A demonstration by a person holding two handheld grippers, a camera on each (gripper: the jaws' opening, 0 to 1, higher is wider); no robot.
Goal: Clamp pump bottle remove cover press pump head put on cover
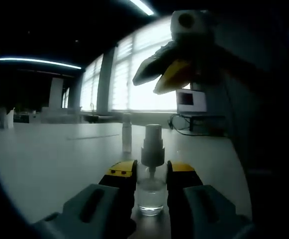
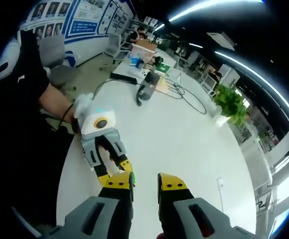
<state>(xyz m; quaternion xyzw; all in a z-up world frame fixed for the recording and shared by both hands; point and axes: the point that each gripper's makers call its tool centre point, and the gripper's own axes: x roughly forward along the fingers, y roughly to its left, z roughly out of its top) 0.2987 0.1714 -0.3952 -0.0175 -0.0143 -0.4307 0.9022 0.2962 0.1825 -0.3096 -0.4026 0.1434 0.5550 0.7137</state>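
Observation:
A small clear pump bottle [image 1: 150, 195] stands on the white table [image 1: 49, 159], with my left gripper [image 1: 151, 177] shut on its body. Its grey pump head [image 1: 152, 144] rises bare above the jaws. The clear cover [image 1: 127, 132] stands upright on the table just behind and left of the bottle. My right gripper [image 1: 145, 85] hangs in the air above the pump head, well apart from it. In the right gripper view, my right gripper [image 2: 145, 186] is open with nothing between its jaws, and it looks down on the left gripper [image 2: 113, 169], held by a person's hand [image 2: 82, 107].
A monitor [image 1: 191, 101] and cables sit at the table's far right edge before bright windows. In the right gripper view a black device [image 2: 146, 87] with cables, a potted plant [image 2: 231, 104] and a grey chair [image 2: 54, 55] stand around the white table [image 2: 184, 144].

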